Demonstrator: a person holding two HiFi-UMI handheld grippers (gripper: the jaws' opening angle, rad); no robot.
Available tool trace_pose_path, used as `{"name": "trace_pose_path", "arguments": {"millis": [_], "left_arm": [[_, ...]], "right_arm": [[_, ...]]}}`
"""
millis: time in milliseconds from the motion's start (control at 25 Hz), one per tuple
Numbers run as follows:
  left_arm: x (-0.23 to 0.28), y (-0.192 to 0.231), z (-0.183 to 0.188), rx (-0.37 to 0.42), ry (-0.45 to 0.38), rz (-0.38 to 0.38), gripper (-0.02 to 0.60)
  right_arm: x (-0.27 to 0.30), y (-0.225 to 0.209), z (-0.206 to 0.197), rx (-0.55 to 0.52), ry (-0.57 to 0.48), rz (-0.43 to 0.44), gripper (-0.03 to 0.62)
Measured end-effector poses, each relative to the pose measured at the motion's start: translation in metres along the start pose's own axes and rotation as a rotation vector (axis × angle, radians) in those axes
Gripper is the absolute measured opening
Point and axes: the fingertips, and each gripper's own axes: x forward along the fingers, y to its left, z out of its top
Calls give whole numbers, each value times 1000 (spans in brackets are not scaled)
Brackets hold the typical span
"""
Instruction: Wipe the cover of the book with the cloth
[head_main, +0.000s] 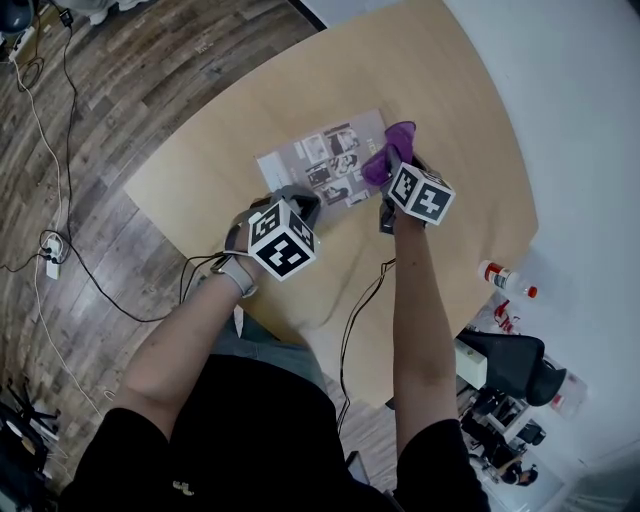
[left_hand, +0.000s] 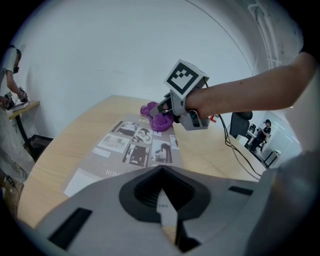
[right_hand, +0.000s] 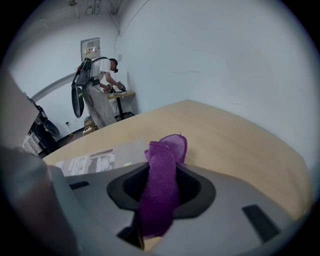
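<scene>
Our right claw (right_hand: 156, 225) clamps the cloth (right_hand: 162, 175); our left claw (left_hand: 167, 222) pinches the book (left_hand: 134, 146) by its near edge. Hard strokes could skid it across the bench (head_main: 450, 90).

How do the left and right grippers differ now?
The right gripper is shut on the fuzzy purple cloth; the left gripper is shut without it. The left sits at the near edge of the grey photo-covered book, the right at its far edge. Both angle down toward the wooden table.
</scene>
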Motion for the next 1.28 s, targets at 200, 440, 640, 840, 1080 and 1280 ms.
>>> {"name": "trace_pose_path", "arguments": {"millis": [200,440,640,840,1080,1280], "left_arm": [[0,0,1,0,-1,-1,20],[1,-2,3,7,-6,5,20],[1,-2,3,12,-10,8,20],[0,-3,3,10,-10,4,20],[0,0,2,11,-14,6,20],[-1,-1,2,12,-24,7,20]], "right_arm": [[17,21,22,-76,-12,32,132],[33,43,40,-134,-44,74,132],[43,79,52,-215,-45,140,123],[42,116,49,-302,-69,174,123],[34,163,34,-403,-56,307,123],[19,194,18,-456,-54,394,124]]}}
